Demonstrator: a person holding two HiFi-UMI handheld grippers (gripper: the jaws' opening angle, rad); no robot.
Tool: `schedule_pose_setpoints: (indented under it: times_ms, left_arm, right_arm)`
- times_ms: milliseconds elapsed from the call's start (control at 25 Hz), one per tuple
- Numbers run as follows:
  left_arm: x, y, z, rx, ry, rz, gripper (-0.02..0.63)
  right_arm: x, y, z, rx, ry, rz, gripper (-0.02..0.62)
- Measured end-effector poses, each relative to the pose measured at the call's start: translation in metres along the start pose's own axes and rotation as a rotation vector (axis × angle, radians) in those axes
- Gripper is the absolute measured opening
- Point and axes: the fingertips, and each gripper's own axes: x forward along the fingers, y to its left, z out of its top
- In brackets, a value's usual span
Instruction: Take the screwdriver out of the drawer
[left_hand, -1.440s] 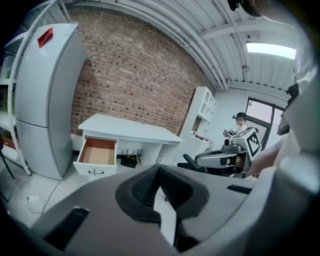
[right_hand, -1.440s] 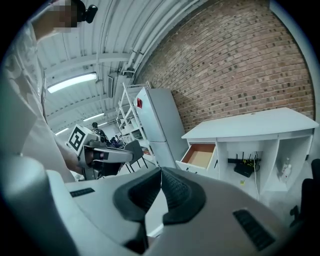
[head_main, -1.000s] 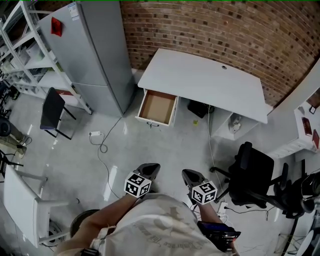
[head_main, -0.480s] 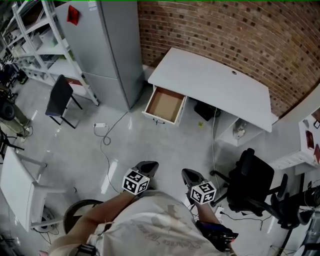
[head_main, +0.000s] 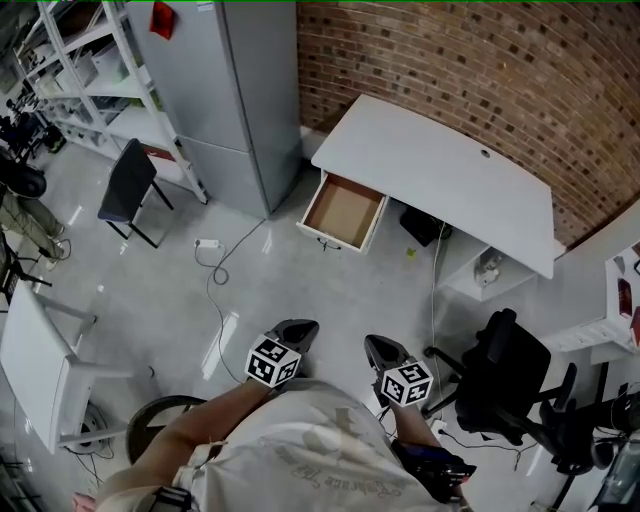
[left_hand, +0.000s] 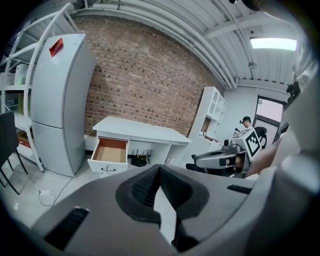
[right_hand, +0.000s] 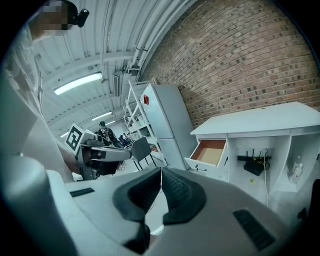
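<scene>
The white desk surface (head_main: 440, 190) stands against the far brick wall (head_main: 480, 70), with a small dark grommet (head_main: 486, 153) near its far edge. Its left drawer (head_main: 335, 238) is pulled out, brown bottom showing. On the grey floor (head_main: 150, 300) lie a white power adapter (head_main: 207, 243) and its looping cord (head_main: 218, 272). A black folding chair (head_main: 128, 190) stands at left, a black office chair (head_main: 510, 375) at right.

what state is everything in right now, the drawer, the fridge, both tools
white desk drawer with brown inside: pulled open, looks bare inside
tall grey fridge: both doors shut
left tool: shut, nothing between its jaws
right tool: shut, nothing between its jaws
</scene>
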Motion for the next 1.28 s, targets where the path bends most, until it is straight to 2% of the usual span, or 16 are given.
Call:
schedule_pose_setpoints:
  times_ms: [720,920,1280]
  left_arm:
    - [0.013,0.103,0.036,-0.030,-0.025,-0.050,0.020]
    - [0.014,0.132,0.052,-0.009,-0.063,-0.052,0.020]
    - [0.004,0.181,0.078,-0.032,-0.114,-0.041,0.020]
  right_arm:
    - [0.083,-0.014,0.051,0.005,0.001,-0.096,0.023]
    - [0.111,-0.008,0.059,-0.014,0.008,-0.099,0.023]
    - [0.146,-0.003,0.087,-0.036,-0.006,-0.119,0.023]
